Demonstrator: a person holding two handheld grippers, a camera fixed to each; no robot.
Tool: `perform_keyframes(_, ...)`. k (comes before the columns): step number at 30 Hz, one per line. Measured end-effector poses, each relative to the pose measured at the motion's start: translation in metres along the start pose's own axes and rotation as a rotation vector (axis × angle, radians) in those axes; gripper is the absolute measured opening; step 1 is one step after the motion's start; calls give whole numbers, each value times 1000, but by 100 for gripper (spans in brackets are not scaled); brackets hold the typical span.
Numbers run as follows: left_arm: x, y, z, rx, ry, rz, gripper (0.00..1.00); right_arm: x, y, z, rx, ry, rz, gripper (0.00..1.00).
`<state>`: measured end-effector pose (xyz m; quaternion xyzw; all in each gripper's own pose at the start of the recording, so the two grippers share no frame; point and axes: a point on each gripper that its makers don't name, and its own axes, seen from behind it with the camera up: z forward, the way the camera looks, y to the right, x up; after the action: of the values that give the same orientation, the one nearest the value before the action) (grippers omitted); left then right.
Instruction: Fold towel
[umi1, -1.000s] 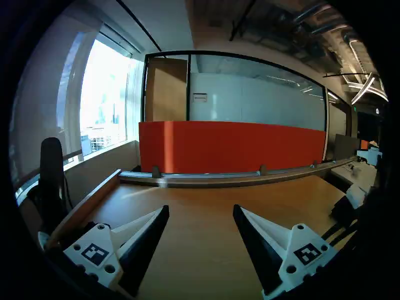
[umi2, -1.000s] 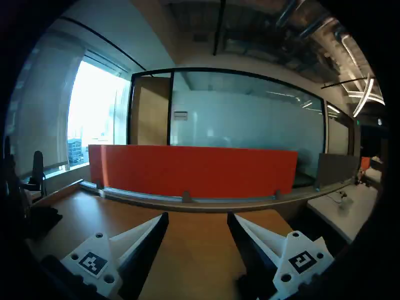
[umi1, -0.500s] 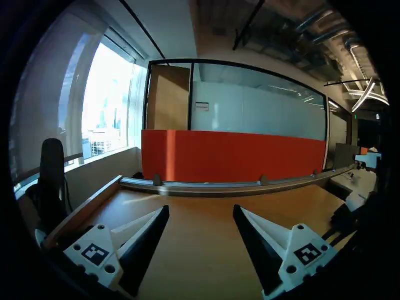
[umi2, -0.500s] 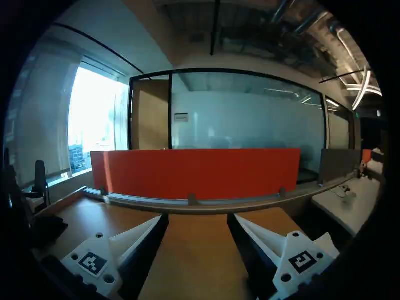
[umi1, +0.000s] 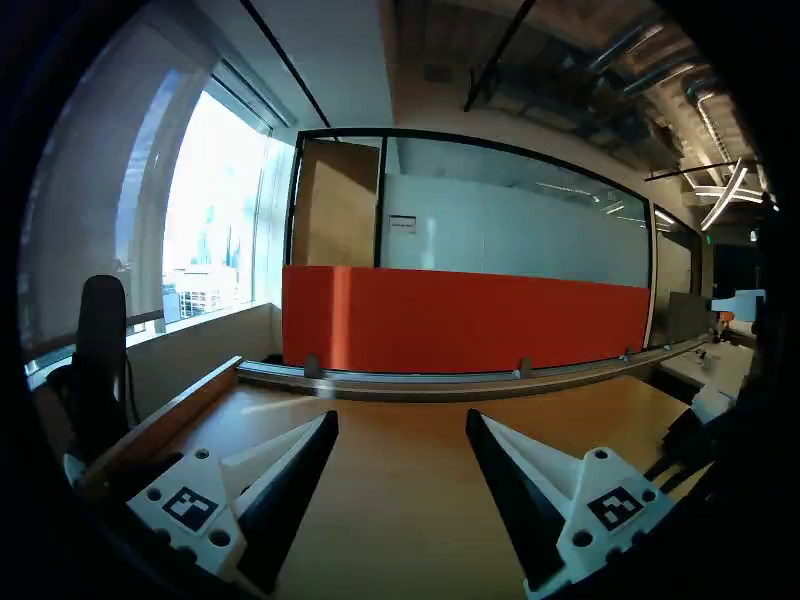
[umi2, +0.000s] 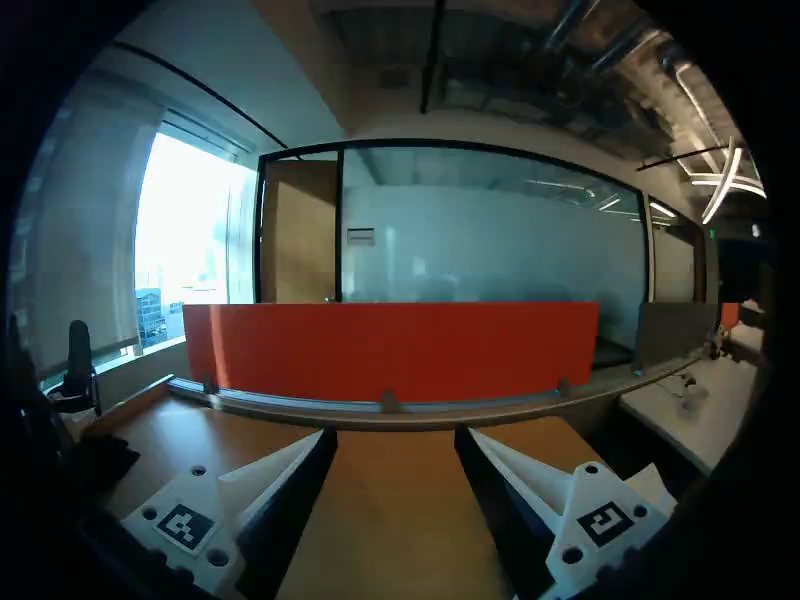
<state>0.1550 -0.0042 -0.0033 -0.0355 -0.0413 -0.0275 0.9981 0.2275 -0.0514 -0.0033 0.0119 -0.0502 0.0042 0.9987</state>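
Note:
My left gripper (umi1: 400, 425) stands open above a bare wooden desk (umi1: 400, 500), nothing between its two white fingers (umi1: 290, 460). My right gripper (umi2: 395, 440) is open too, with an empty gap over the same kind of wooden desktop (umi2: 395, 510). Both point level toward an orange divider panel (umi1: 460, 320) at the desk's far edge. I see no towel in either view.
A metal rail (umi1: 450, 375) runs along the foot of the orange panel (umi2: 400, 345). A dark chair back (umi1: 100, 370) stands at the left by the bright window (umi1: 210, 240). A white desk (umi2: 690, 400) lies to the right. A glass-walled room sits behind.
Both cameras have tilted slightly, so the orange panel sits a little lower in the views. The grippers stay open and hold nothing.

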Motion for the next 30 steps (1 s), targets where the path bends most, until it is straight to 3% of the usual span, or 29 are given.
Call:
perform_keyframes(6,-12,-7,2,20,33,34,94,-11,-10,-1,-4,8,20,90)
perform_keyframes(14,-41,-12,1,29,81,23,95,-31,-14,-1,-12,14,40,91)
perform_keyframes(21,-72,-12,0,41,102,12,94,-57,-11,4,-31,9,34,90)
perform_keyframes(30,-101,-7,4,50,133,25,95,-89,-21,13,3,1,53,90)
